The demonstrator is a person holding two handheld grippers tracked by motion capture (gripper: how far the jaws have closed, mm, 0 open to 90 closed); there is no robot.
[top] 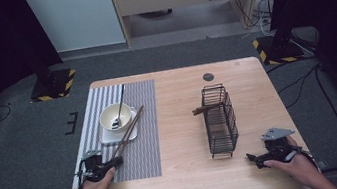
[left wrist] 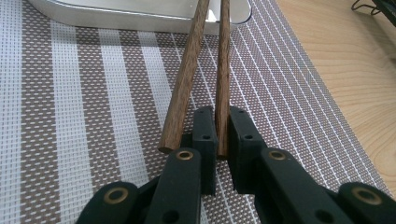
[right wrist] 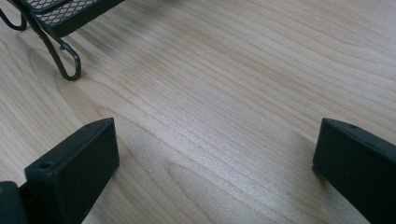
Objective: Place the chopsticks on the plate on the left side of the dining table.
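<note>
Your left gripper is pinching one chopstick at the lower left of the high view, its partner lying just beside on the striped placemat. One stick already sits in the wire basket right of centre, so I'd call this part done, with these two left. Your right gripper rests spread wide, empty, on the pale wooden table; grey carpet and dark curtains surround.

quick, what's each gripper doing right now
Left gripper: shut on one brown wooden chopstick; the second brown wooden chopstick lies just outside its jaws.
Right gripper: open, holding nothing, over the light wooden table.
</note>
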